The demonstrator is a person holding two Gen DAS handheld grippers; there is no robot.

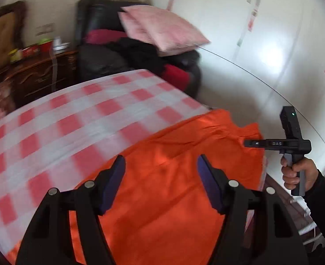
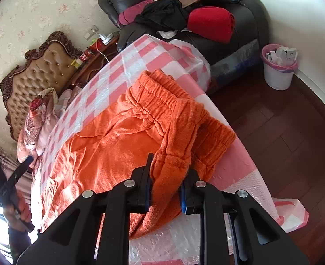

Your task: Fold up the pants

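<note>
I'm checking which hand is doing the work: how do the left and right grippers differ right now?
The left gripper stands wide open with nothing between its fingers, hovering over the flat part of the orange pants. The right gripper is much narrower, with a bunched fold of the pants near the waistband between its fingers. Both are black with blue pads, hand-held, and point down at the bed.

Left gripper (image 1: 161, 183) wide apart (empty); right gripper (image 2: 165, 190) narrowly parted

pants (image 2: 127, 137) on bed (image 2: 109, 81)
</note>
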